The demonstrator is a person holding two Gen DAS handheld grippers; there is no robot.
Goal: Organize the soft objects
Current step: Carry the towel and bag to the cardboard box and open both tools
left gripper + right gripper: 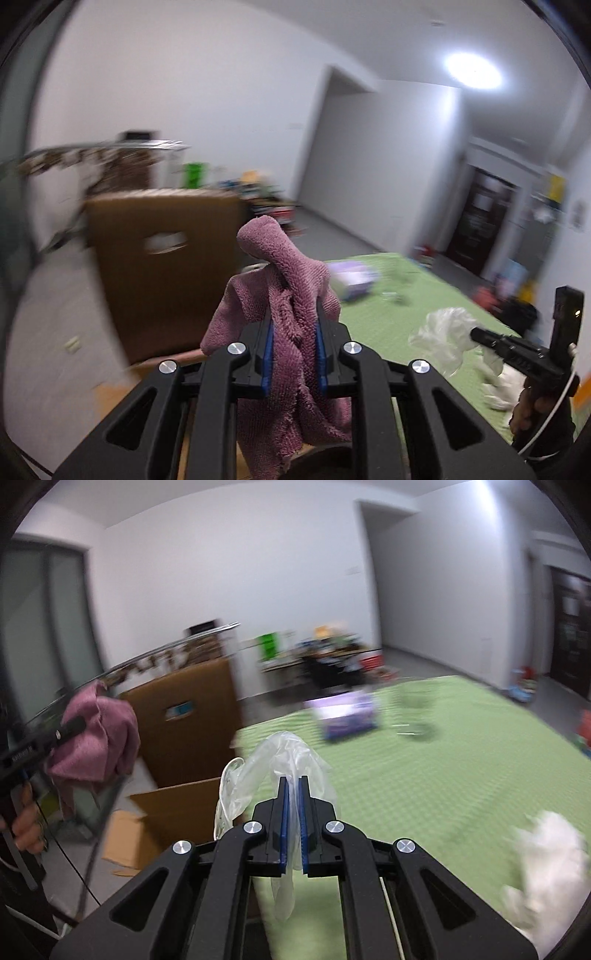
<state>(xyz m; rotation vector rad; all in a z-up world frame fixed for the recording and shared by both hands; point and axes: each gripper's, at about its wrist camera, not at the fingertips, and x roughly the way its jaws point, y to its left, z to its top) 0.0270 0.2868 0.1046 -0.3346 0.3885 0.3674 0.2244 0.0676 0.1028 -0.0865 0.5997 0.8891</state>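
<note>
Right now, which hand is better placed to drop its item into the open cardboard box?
Probably left. Its gripper, shut on the pink towel, hangs by the cardboard box; the right gripper, holding a clear glove, is over the green cloth.

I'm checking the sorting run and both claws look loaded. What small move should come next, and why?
Probably carry the left claw over the open cardboard box before releasing. It is shut on the pink towel, and the right claw is shut on a clear plastic glove. The box sits below, beside the green mat, so the towel looks closest to it.
</note>
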